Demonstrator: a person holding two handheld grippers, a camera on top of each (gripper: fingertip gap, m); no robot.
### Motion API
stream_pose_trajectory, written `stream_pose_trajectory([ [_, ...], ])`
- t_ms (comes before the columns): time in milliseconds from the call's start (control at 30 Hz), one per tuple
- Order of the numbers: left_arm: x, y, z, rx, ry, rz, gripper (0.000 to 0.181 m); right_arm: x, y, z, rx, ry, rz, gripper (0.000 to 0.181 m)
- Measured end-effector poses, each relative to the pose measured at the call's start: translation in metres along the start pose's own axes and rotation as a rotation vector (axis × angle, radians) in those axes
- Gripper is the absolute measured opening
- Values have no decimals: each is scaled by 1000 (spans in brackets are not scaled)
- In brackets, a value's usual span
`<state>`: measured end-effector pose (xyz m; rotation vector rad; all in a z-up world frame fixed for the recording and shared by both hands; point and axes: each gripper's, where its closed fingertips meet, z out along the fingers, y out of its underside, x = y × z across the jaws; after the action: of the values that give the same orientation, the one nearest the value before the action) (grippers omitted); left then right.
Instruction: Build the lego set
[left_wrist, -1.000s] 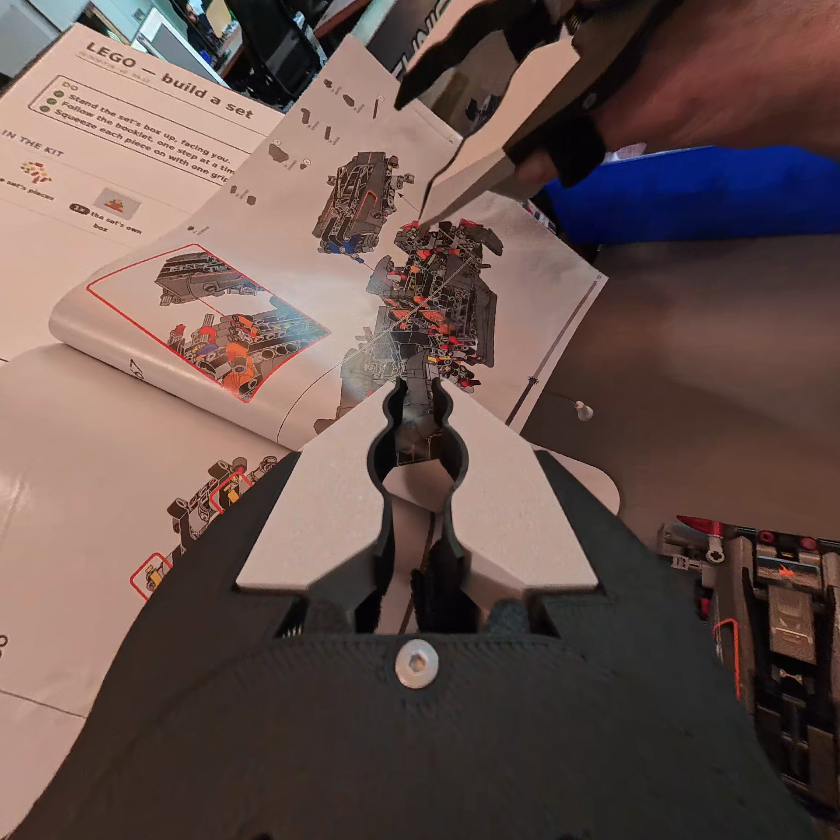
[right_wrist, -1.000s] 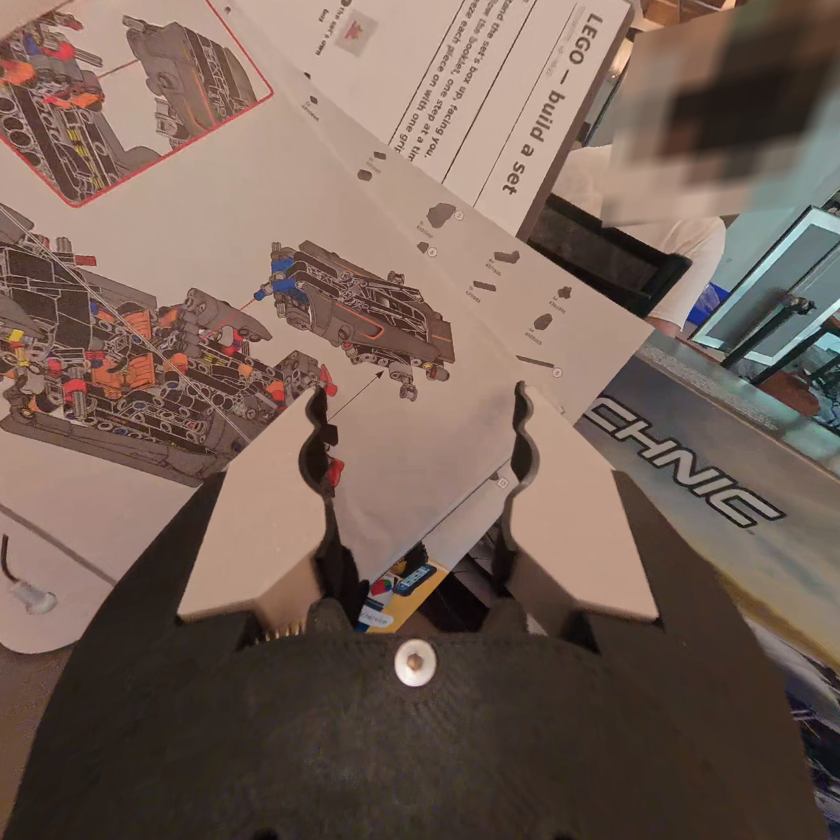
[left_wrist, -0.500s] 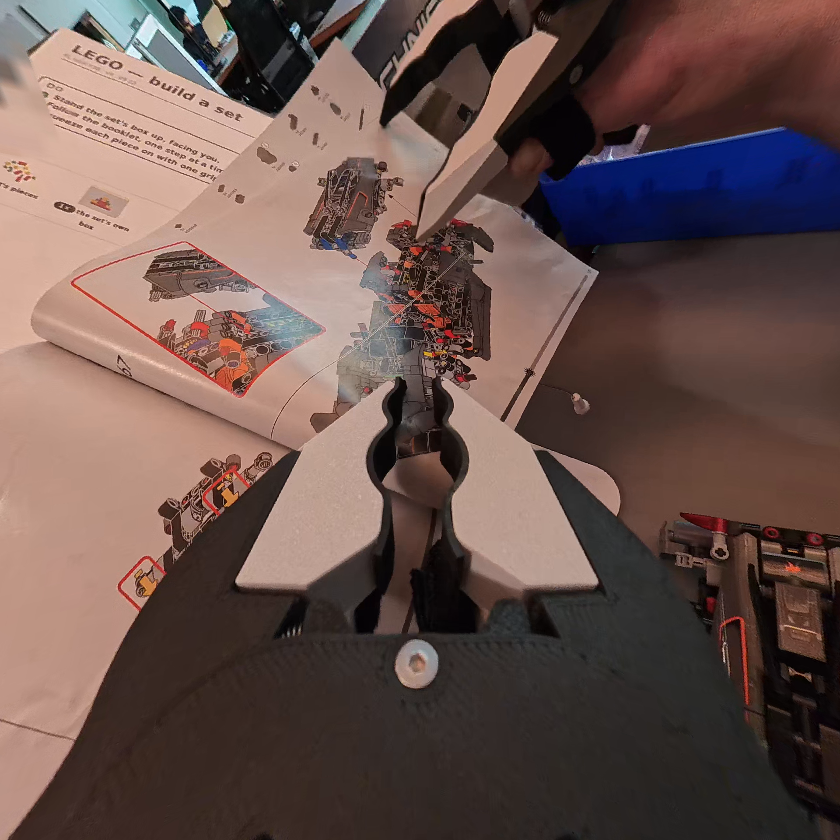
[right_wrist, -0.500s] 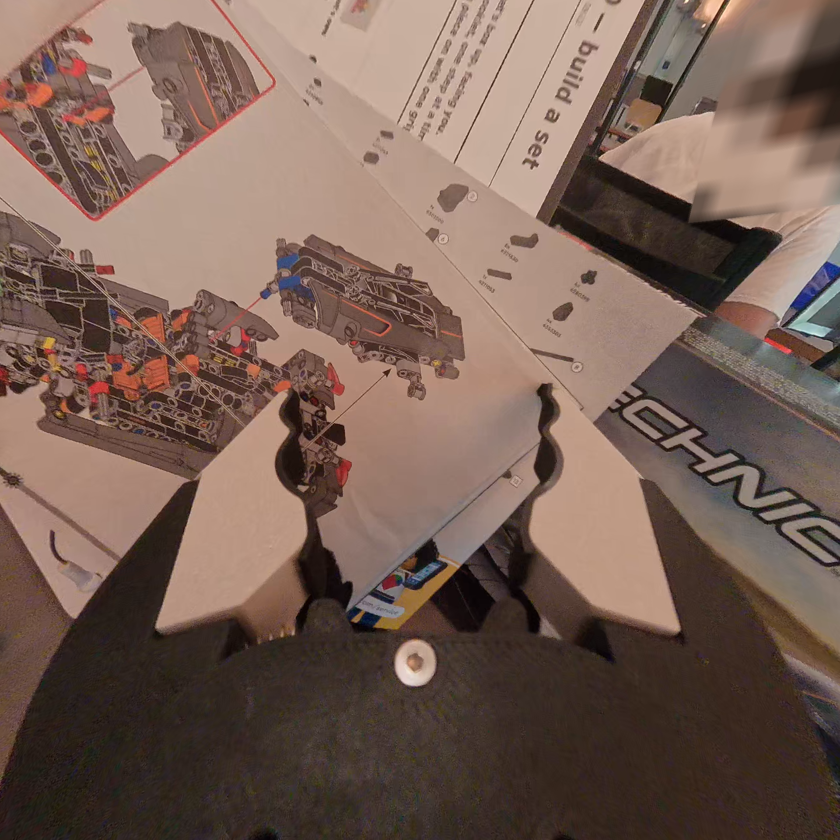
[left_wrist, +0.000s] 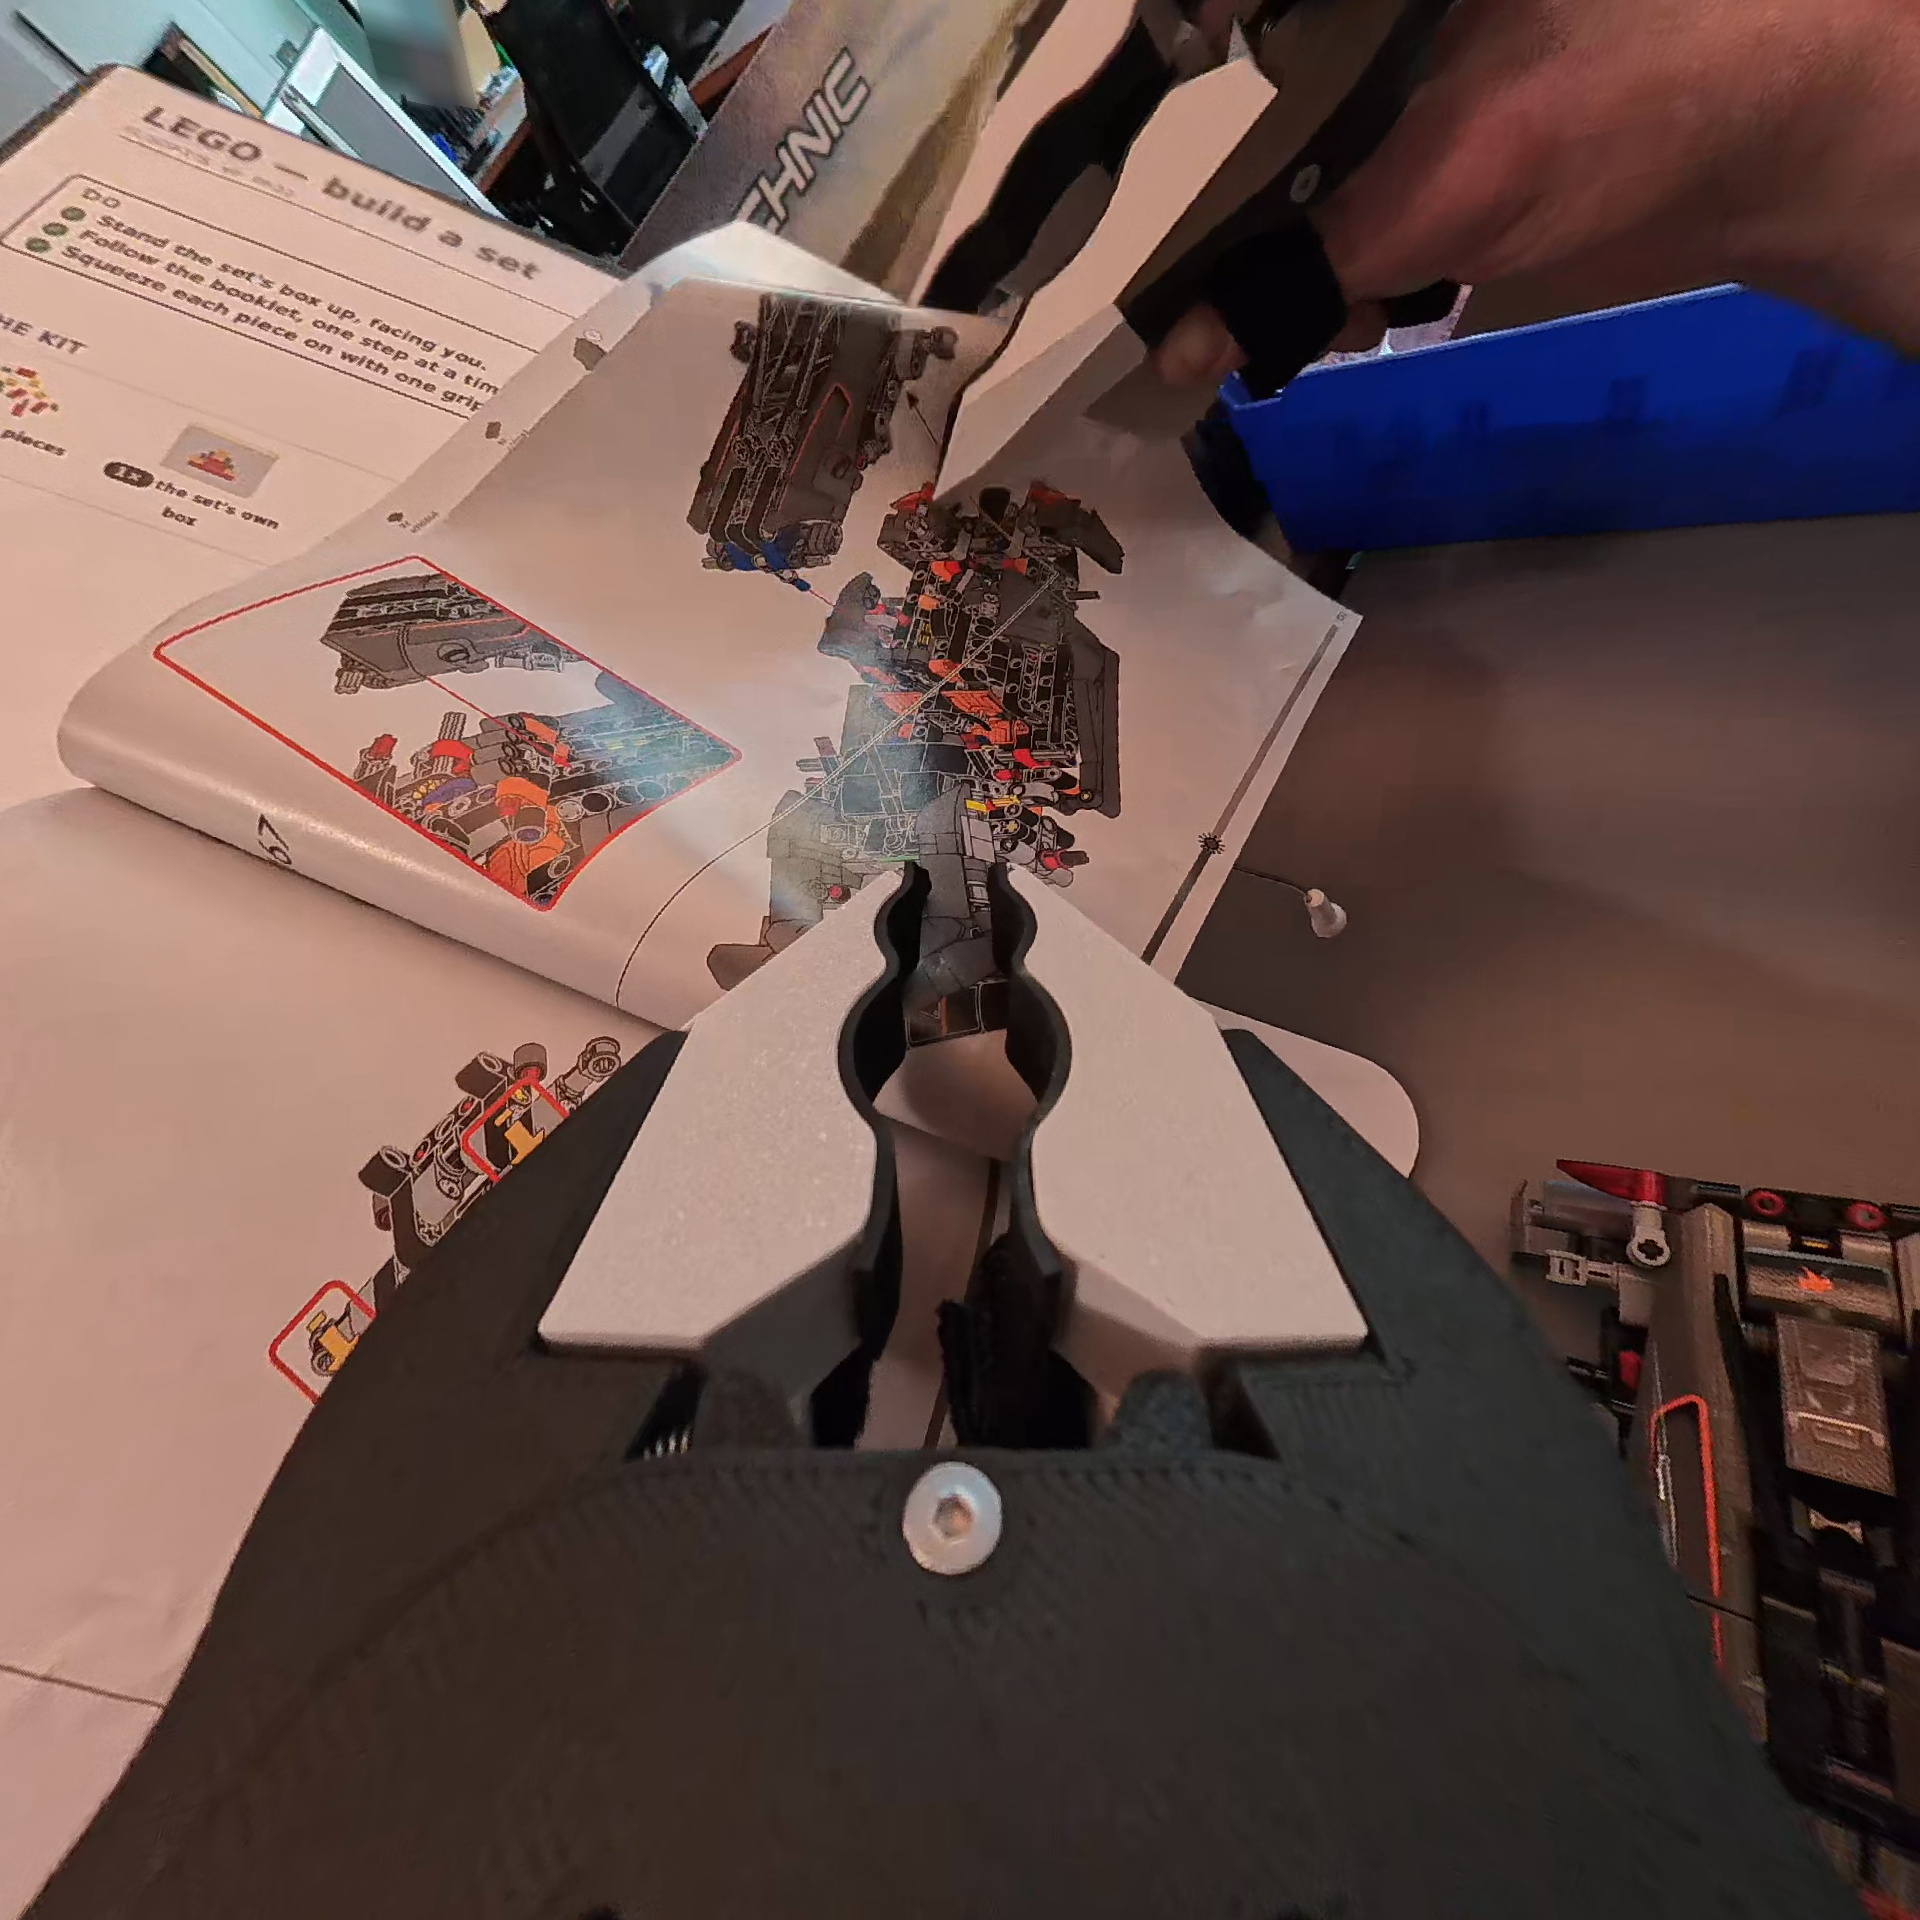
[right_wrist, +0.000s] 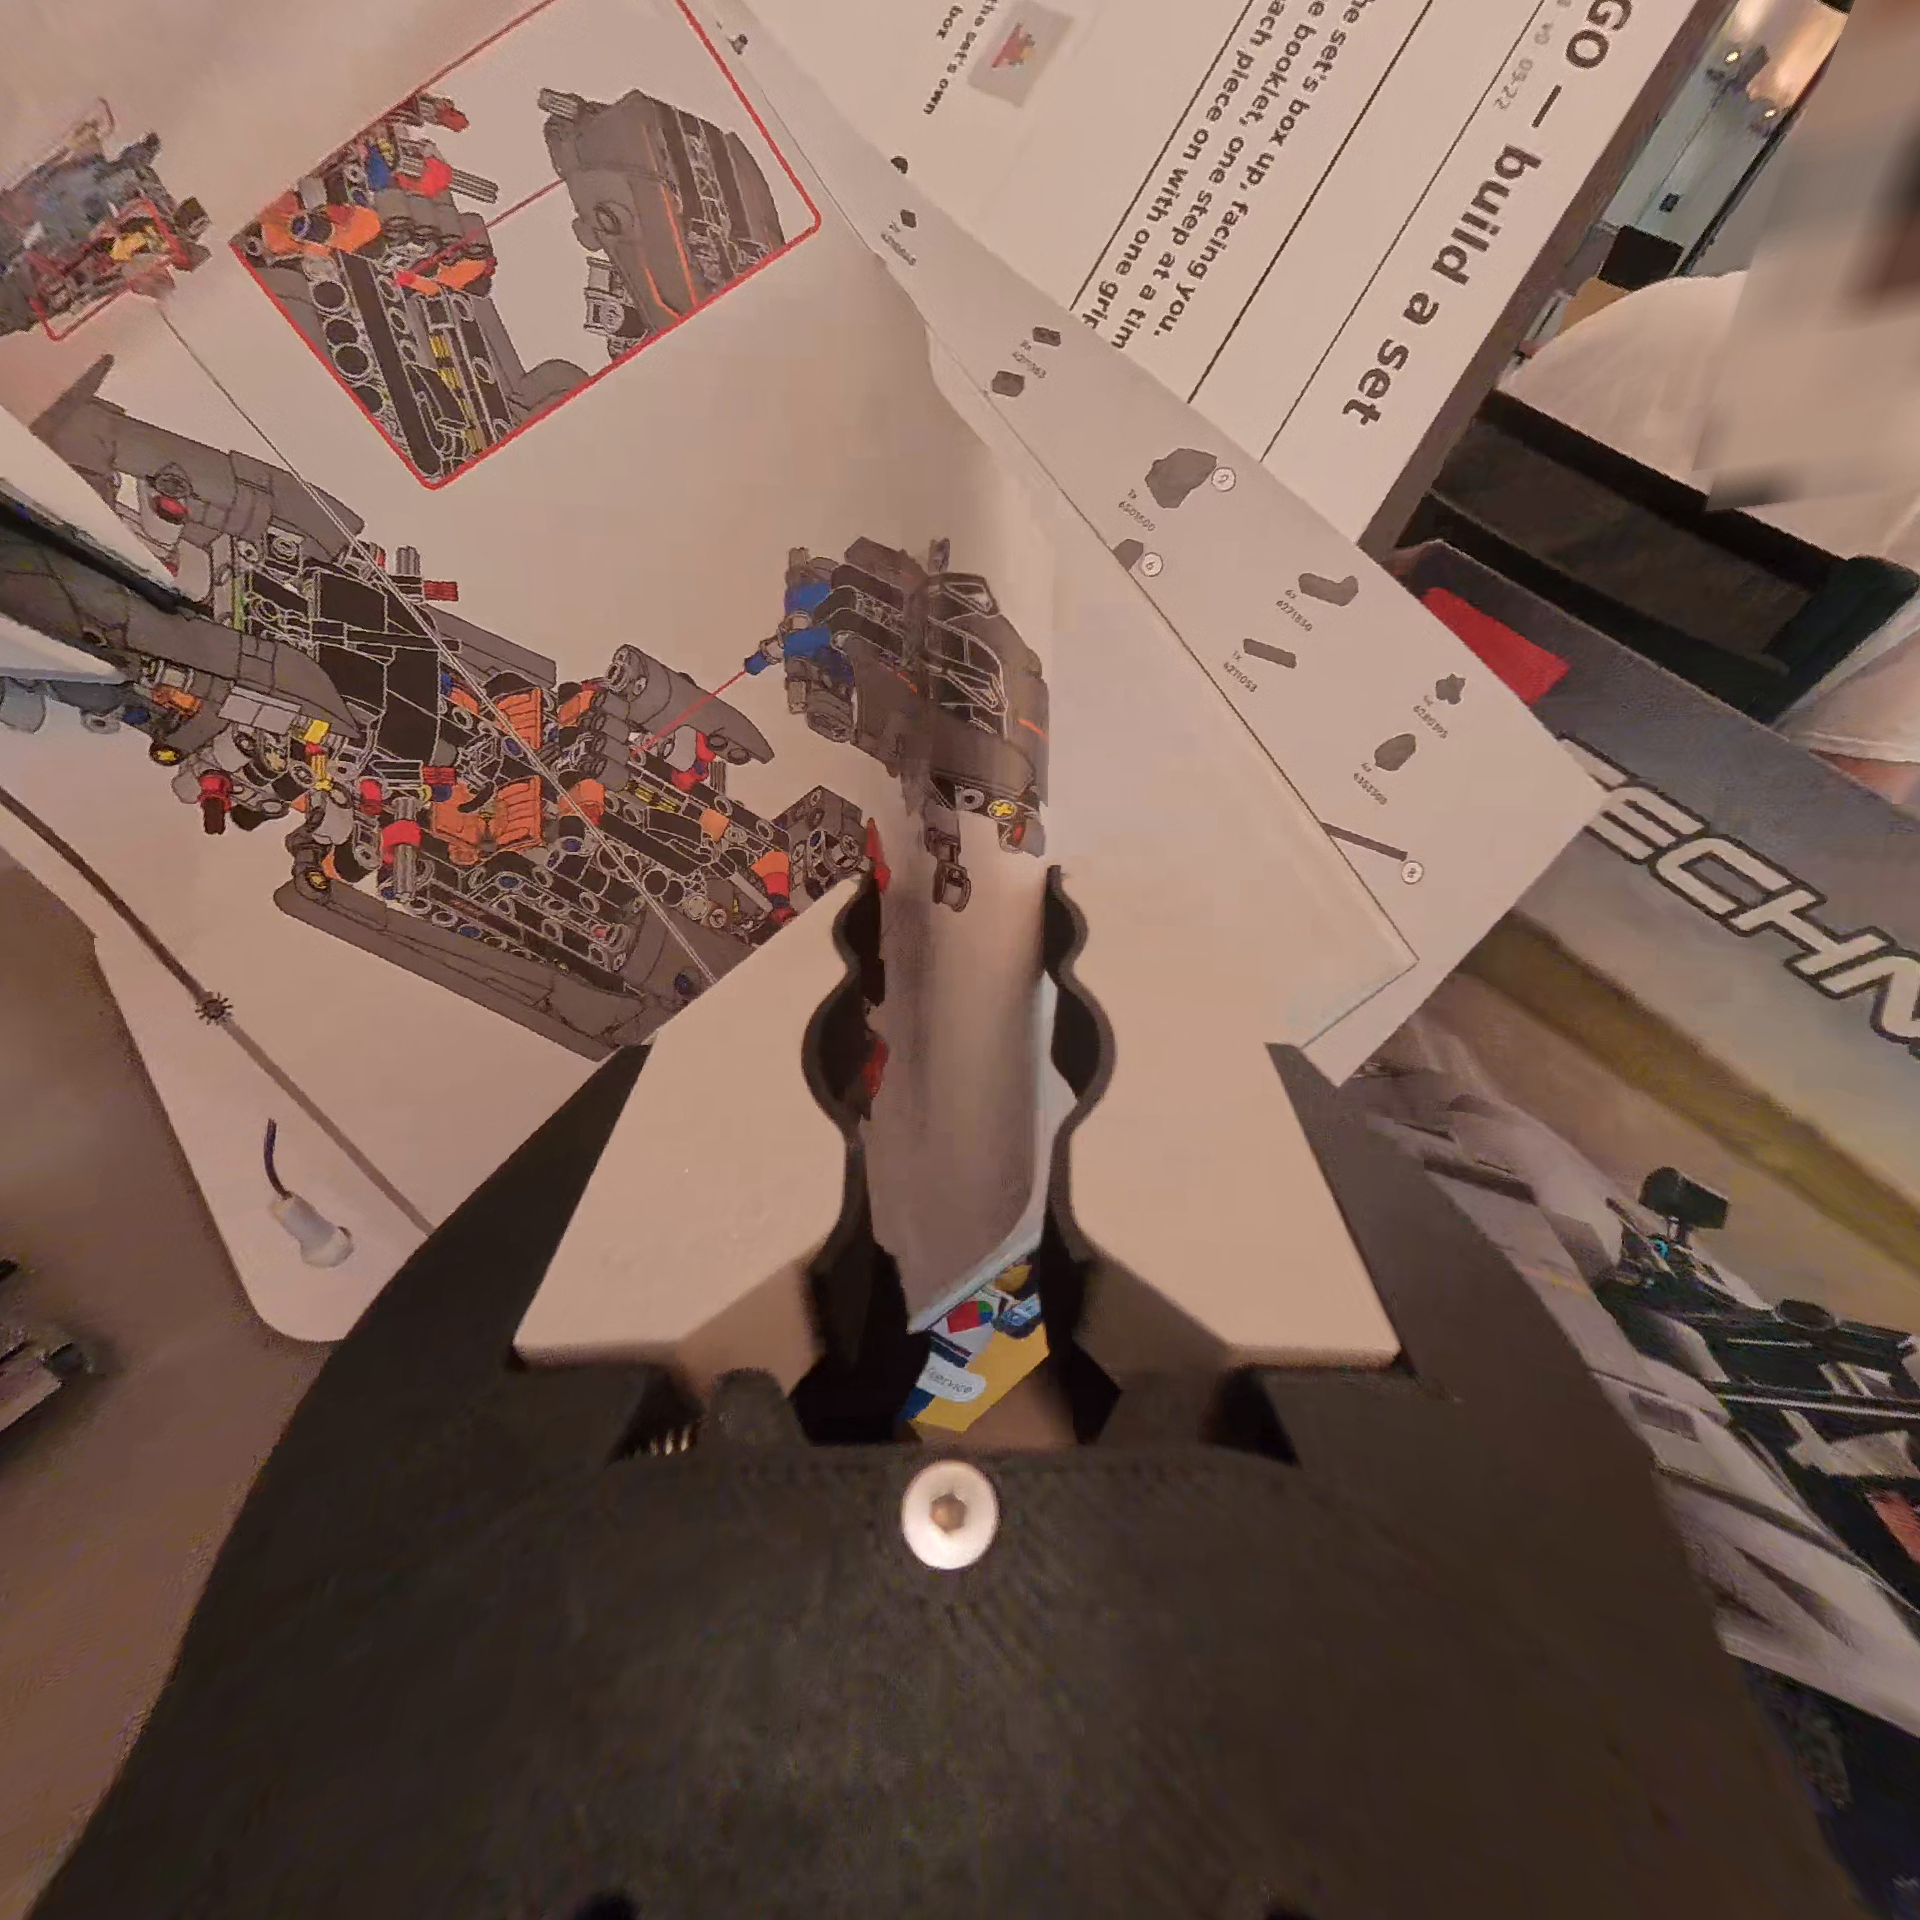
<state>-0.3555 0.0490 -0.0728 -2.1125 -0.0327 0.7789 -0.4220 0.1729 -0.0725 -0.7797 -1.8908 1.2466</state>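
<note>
The open instruction booklet (left_wrist: 582, 582) lies on the table and also shows in the right wrist view (right_wrist: 623, 540). My right gripper (right_wrist: 956, 883) is shut on the outer edge of the booklet's right-hand page, which bunches up between the jaws. In the left wrist view the right gripper (left_wrist: 951, 395) lifts that page edge at the top. My left gripper (left_wrist: 956, 883) is shut, with nothing seen between its tips, low over the booklet's near edge. The partly built dark Lego car (left_wrist: 1766, 1403) sits at the lower right.
A printed task sheet (left_wrist: 260, 312) lies at the far left. The set's box (right_wrist: 1714, 1091) stands behind the booklet. A blue bin (left_wrist: 1558, 416) is at the back right. A small white cap on a wire (left_wrist: 1325, 920) lies beside the booklet. A person in white (right_wrist: 1714, 364) sits beyond. The left gripper's tips are roughly 15 cm from the right gripper's. The partly built dark Lego car (left_wrist: 1766, 1403) is about 20 cm from my left fingertips and 30 cm from my right.
My right gripper was open around the page edge and has closed on it, so the page now buckles and lifts. My left gripper has stayed shut in the same place.
</note>
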Motion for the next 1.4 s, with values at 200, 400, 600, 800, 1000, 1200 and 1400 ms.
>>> stream_pose_trajectory([
  [200,0,0,0,4,-3,1,13,-21,-9,-10,26,-51,-43,0],
  [400,-1,0,0,6,-3,-4,12,-46,-19,-21,59,-136,-31,0],
  [600,-5,-4,-4,27,2,-31,15,-70,-53,-39,171,-237,40,0],
  [800,-10,-14,-32,125,-29,-121,51,-99,-108,-52,272,-350,143,0],
  [1000,1,-3,-116,213,-137,-199,52,-155,-180,-35,304,-441,144,0],
  [1200,93,11,-133,104,12,-49,47,-247,-218,17,206,-627,146,5],
  [1400,52,25,-100,74,-96,-189,56,-289,-219,-20,128,-612,65,60],
])
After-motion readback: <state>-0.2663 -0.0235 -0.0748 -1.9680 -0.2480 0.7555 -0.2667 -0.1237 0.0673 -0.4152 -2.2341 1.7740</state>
